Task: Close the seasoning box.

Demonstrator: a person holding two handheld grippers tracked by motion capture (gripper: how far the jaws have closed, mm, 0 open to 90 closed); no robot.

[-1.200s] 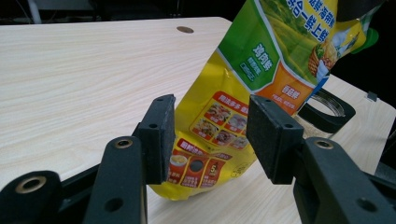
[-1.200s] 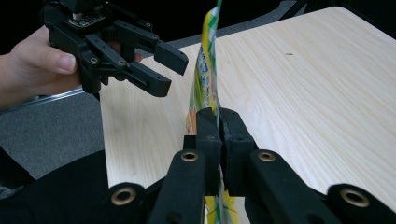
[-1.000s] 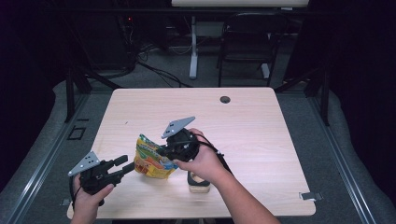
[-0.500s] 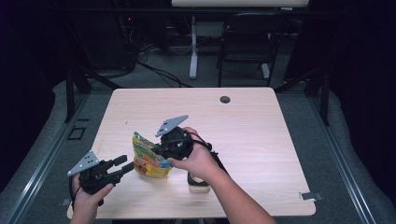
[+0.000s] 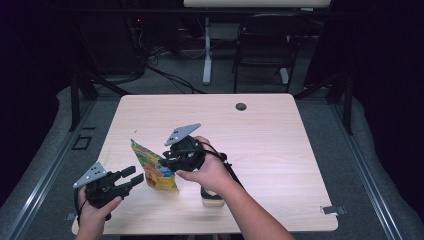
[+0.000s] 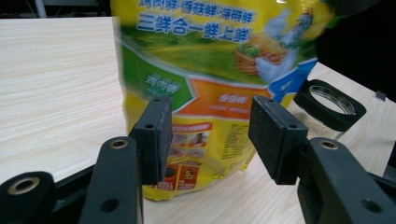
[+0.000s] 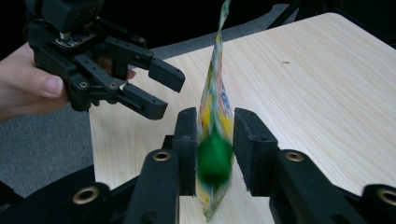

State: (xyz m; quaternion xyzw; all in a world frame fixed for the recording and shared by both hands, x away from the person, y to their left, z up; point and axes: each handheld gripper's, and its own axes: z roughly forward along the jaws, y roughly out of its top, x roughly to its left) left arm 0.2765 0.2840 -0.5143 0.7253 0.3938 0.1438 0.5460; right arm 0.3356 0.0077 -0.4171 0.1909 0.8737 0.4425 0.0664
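A yellow printed pouch (image 5: 155, 169) stands on the wooden table (image 5: 280, 145), left of centre. My right gripper (image 5: 166, 162) reaches it from the right. Its jaws have just been opening. In the right gripper view the pouch (image 7: 215, 100) and its blurred green cap (image 7: 214, 159) sit between the pads of that gripper (image 7: 212, 150), with a gap on the right side. My left gripper (image 5: 133, 178) is open, just left of the pouch and apart from it. The left gripper view has its pads (image 6: 208, 135) empty in front of the pouch (image 6: 210, 60).
A short jar (image 5: 212, 198) with a black rim stands under the right forearm; the left gripper view has the jar (image 6: 329, 103) right of the pouch. A cable hole (image 5: 241, 106) lies near the table's far edge. A chair (image 5: 260, 45) stands beyond the table.
The right gripper and the pouch have shifted a little to the left. The right jaws have spread apart around the pouch. The left gripper has stayed put.
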